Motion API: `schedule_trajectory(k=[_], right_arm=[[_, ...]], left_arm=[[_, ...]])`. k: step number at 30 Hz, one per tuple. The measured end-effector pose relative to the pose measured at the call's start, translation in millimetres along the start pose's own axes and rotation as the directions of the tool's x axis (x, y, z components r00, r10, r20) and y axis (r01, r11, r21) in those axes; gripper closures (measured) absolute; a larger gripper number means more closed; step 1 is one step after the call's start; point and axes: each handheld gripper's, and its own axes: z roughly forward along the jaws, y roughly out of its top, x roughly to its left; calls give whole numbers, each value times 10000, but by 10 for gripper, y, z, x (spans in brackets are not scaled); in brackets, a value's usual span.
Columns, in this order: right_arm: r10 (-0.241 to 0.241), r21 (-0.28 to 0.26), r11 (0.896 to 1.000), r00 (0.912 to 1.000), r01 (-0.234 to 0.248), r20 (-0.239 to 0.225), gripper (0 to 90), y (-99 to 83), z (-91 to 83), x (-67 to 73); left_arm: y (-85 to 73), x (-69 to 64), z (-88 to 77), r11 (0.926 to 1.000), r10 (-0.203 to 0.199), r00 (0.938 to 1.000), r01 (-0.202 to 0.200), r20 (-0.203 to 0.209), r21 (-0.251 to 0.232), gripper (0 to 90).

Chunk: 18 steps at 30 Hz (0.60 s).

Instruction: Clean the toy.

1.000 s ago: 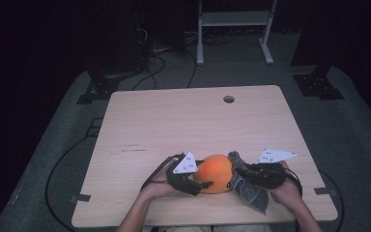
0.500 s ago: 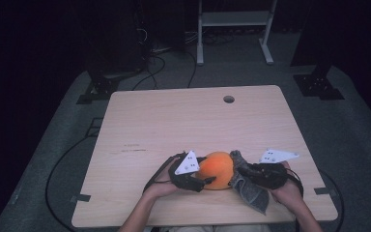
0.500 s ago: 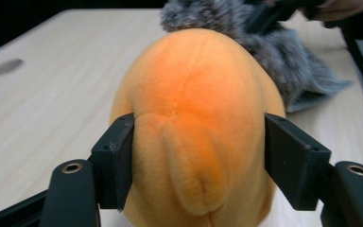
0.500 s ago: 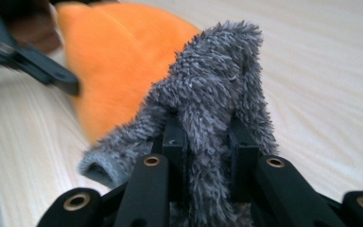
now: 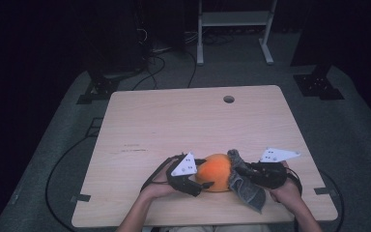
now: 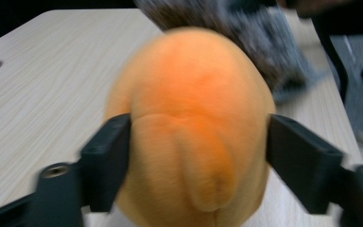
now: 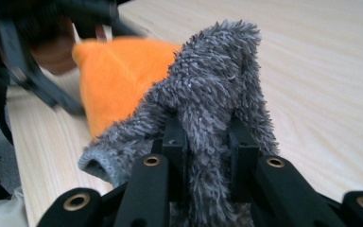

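Left tongs (image 6: 198,156) clamped on orange plush (image 5: 215,171), jaws just reopening; right tongs (image 7: 203,142) pinched on grey cloth (image 7: 208,90). Risk: plush slipping out, rolling across tabletop (image 5: 174,121).

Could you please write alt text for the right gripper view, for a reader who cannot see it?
The right gripper has its black fingers shut on a fuzzy grey cloth, which bunches up above them. Just behind it an orange plush toy rests on the light wooden table, with the left gripper blurred at upper left.
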Motion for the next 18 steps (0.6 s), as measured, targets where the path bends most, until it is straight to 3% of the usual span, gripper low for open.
schedule_trajectory(k=[2,3,4,6,9,11,15,17,18], right_arm=[[-119,158,9998,9997,116,231,732,-19,-6,-1],[-153,200,9997,9995,148,260,732,-34,-12,-9],[-130,280,9995,9995,121,288,731,-53,-18,-22],[-117,528,9986,9989,94,446,729,-95,-32,-75],[-109,994,9950,9950,10,991,730,-147,-86,-156],[-50,572,9984,9951,-7,987,730,-99,-164,-132],[-876,-410,9952,9954,892,391,729,175,-239,119],[-1372,-108,9905,9904,1374,172,725,225,-161,216],[-1537,180,9880,9877,1532,296,724,208,-103,232]], left_arm=[[19,52,13,9968,-752,9970,756,-175,263,165],[10,47,24,9969,-749,9972,751,-72,217,180],[5,26,40,9985,-491,9988,492,-30,248,248],[21,-9,65,9992,-202,9996,208,-183,340,276],[13,-32,52,9991,98,9999,-95,-85,409,302],[15,-53,60,9989,279,9996,-278,-35,388,306],[24,-113,90,9963,797,9968,-800,111,308,302],[15,-108,78,9963,768,9970,-771,88,381,291],[7,-101,71,9963,754,9971,-757,95,411,289]])
